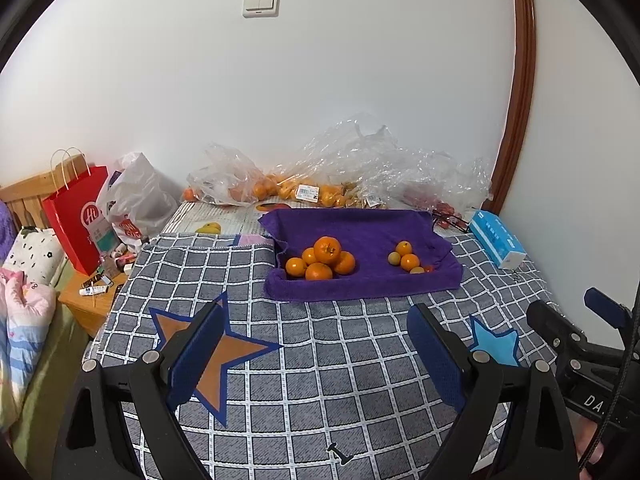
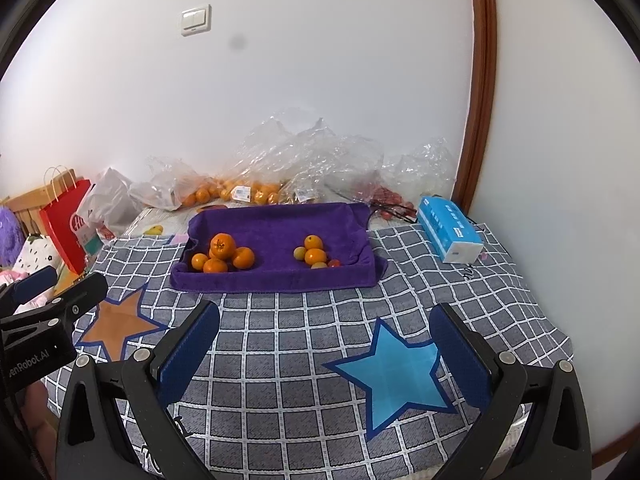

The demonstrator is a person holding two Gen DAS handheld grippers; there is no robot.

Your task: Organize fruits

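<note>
oranges (image 1: 322,260) heaped on purple towel (image 1: 360,288), top one stem-up

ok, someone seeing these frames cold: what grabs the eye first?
Probably the purple towel at the far middle of the checked cloth, with a pile of oranges stacked at its left end and a smaller cluster of little fruits to the right. Next, the blue star and the orange star on the cloth nearer the cameras. Both tools, left and right, are open and empty.
</note>
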